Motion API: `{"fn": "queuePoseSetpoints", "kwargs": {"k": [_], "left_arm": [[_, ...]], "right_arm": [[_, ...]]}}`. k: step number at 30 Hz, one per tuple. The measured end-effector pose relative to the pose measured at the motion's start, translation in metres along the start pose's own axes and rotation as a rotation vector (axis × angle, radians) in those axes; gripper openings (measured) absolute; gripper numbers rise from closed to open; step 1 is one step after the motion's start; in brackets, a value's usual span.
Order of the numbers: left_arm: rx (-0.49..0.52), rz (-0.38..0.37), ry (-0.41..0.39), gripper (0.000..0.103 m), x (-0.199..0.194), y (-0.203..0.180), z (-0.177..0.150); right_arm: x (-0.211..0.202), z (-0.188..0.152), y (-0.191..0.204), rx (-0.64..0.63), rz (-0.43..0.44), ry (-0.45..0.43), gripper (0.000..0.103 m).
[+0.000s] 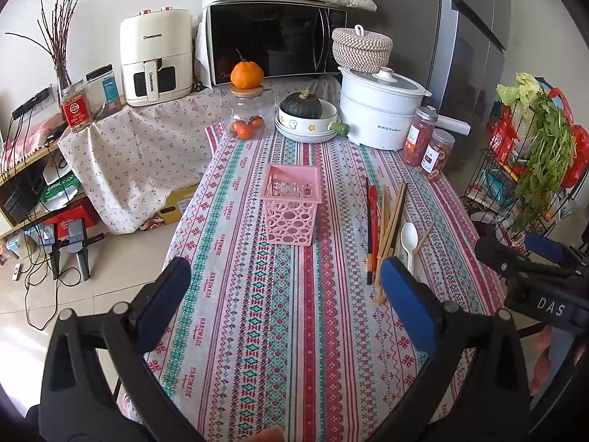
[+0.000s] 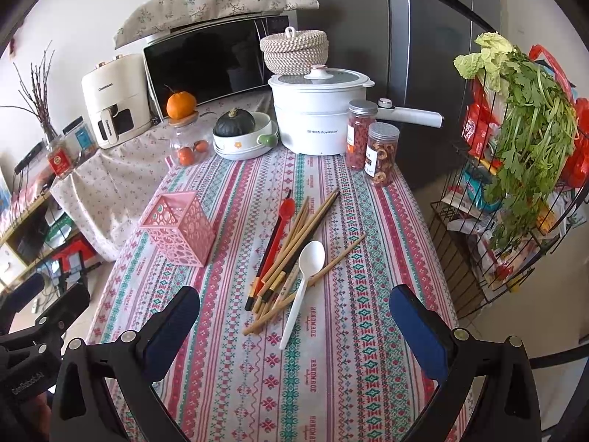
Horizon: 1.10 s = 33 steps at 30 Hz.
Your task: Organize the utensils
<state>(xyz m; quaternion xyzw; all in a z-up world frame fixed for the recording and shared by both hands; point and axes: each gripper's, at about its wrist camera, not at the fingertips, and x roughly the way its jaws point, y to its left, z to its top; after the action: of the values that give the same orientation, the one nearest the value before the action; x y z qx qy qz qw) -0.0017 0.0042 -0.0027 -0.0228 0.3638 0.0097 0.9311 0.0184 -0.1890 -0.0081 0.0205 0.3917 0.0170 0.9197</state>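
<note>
A pink perforated utensil basket (image 1: 291, 209) (image 2: 180, 226) stands upright and empty on the patterned tablecloth. To its right lies a loose pile: wooden chopsticks (image 2: 298, 248) (image 1: 390, 221), a red spoon (image 2: 281, 221) (image 1: 373, 217), a dark chopstick (image 1: 368, 228) and a white plastic spoon (image 2: 303, 280) (image 1: 408, 243). My left gripper (image 1: 285, 276) is open and empty, hovering near the table's front, short of the basket. My right gripper (image 2: 294, 309) is open and empty, just in front of the pile. It also shows at the right edge of the left wrist view (image 1: 515, 254).
At the table's far end stand a glass jar with an orange on it (image 1: 248, 110), a bowl holding a squash (image 1: 307, 118), a white cooker (image 1: 379, 110) and two snack jars (image 2: 371, 147). A wire rack with greens (image 2: 515, 169) stands right of the table.
</note>
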Motion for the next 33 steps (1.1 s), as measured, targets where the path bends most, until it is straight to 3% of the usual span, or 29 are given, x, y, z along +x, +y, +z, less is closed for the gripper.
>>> {"fn": "queuePoseSetpoints", "kwargs": {"k": [33], "left_arm": [[0.003,0.003,0.0,0.102,0.0003,-0.0006,-0.0005]], "right_arm": [[0.0018,-0.0018,0.0013,-0.002,0.0,0.005,0.103]]}}
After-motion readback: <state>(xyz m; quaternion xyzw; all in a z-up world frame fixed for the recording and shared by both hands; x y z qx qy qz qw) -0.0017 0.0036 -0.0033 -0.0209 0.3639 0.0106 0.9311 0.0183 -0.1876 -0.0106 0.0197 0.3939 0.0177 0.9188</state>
